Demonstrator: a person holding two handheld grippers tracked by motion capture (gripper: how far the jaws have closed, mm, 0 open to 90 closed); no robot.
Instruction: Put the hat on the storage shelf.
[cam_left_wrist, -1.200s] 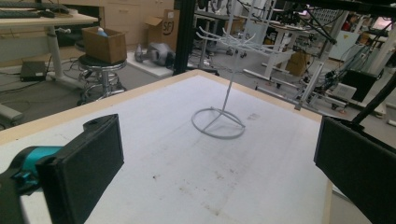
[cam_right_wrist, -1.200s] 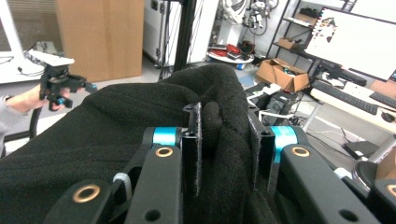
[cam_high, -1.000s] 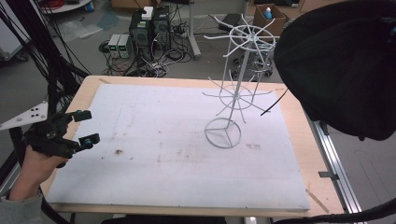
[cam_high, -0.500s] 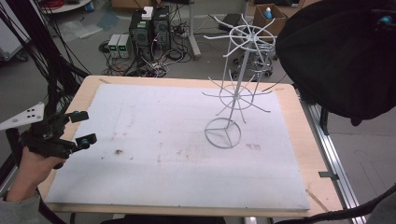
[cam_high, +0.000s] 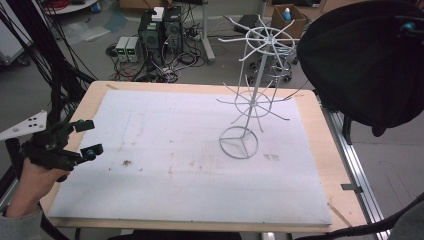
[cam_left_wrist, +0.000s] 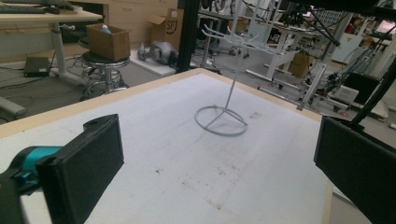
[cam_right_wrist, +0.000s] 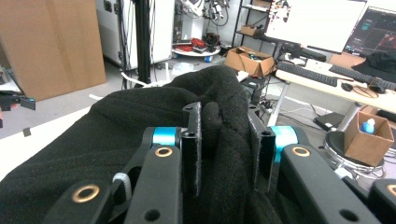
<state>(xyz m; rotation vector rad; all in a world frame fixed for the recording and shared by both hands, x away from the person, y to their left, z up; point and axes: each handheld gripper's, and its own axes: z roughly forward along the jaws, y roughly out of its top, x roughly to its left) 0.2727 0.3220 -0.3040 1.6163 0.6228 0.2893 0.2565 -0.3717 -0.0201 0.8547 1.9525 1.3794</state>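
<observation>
High view: one white wire rack, two tiers of radiating hooks on a ring base, stands on the white foam mat covering the wooden table. One black fabric item, probably a beanie or knit hat, hangs in the air up and right of the rack, clear of the hooks. Left gripper sits at the mat's edge, far left of the rack, jaws spread and empty, a hand behind it. No other loose items on the mat, just a few stains.

Left gripper view: two black pads stand wide apart with nothing between them, aimed at the rack's ring base across the mat.

Right gripper view: right gripper has its jaws pinched narrow on a fold of the black fabric item, cloth bunched between the pads and draped over the fingers. Lab clutter behind.

Step, as I judge it: carrying the fabric toward the rack, hanging not yet done. Next move calls for bringing it down over an upper hook, getting the cloth to catch, then releasing; the light rack might tip, so the free gripper could steady the base.
</observation>
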